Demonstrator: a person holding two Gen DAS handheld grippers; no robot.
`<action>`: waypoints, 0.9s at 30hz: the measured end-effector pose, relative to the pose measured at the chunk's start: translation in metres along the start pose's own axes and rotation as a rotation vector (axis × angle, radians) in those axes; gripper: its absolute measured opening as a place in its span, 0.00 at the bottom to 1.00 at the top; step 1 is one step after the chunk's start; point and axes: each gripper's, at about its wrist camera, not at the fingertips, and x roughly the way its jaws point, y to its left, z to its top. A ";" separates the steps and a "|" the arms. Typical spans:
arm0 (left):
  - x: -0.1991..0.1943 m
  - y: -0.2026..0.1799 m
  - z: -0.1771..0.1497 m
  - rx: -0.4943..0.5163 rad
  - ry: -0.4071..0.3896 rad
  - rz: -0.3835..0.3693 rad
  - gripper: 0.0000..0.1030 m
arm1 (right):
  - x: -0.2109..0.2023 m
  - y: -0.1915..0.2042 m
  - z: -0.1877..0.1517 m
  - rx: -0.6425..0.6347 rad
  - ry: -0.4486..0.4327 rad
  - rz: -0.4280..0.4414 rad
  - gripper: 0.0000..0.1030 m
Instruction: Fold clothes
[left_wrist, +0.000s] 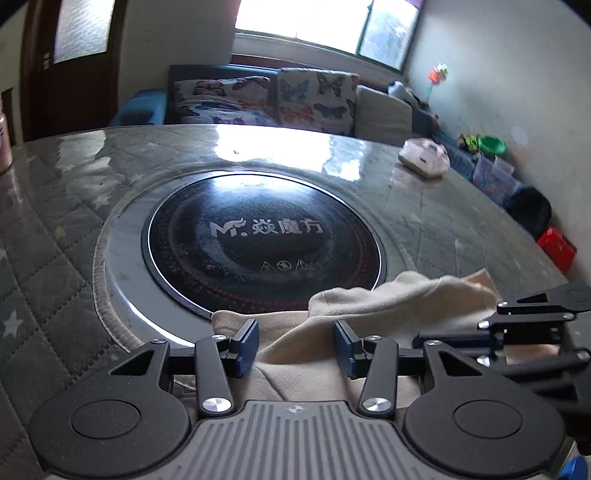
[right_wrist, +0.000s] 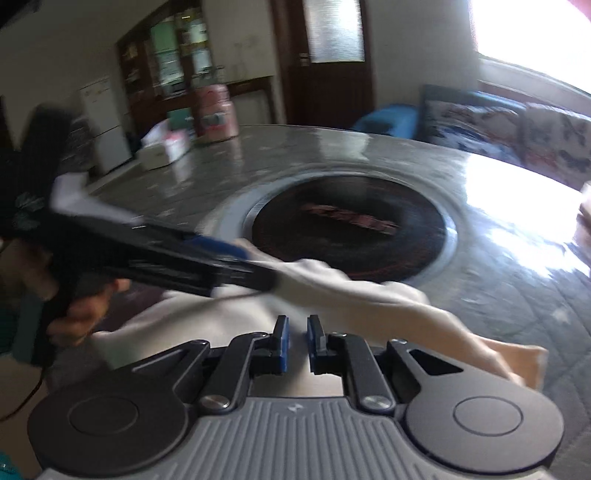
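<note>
Now the soft beige garment (left_wrist: 388, 306) lies rumpled on the glossy quilted worktop (left_wrist: 74, 221), overlapping the round black hotplate (left_wrist: 264, 243). Left claw (left_wrist: 295, 345) stands half open astride a fold; right claw (right_wrist: 298, 341), nearly closed, grips nothing visible above the cloth.

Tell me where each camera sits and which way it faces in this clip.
Left wrist: on the left tongs, angled down over the beige garment toward the round cooktop, sofa and window; the right tongs show at right.
Right wrist: on the right tongs, angled down over the garment toward the cooktop, door and cabinets; the left tongs and a hand show at left.
Shared: garment, cooktop, table, sofa.
</note>
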 end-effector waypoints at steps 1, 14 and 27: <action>0.000 0.000 0.001 0.011 0.005 -0.003 0.47 | 0.000 0.009 0.000 -0.024 -0.004 0.016 0.10; 0.003 0.003 0.004 0.039 0.024 -0.013 0.49 | 0.003 0.089 -0.017 -0.246 -0.008 0.147 0.10; 0.002 0.004 0.005 0.038 0.028 -0.017 0.49 | 0.006 0.088 -0.009 -0.239 -0.016 0.151 0.12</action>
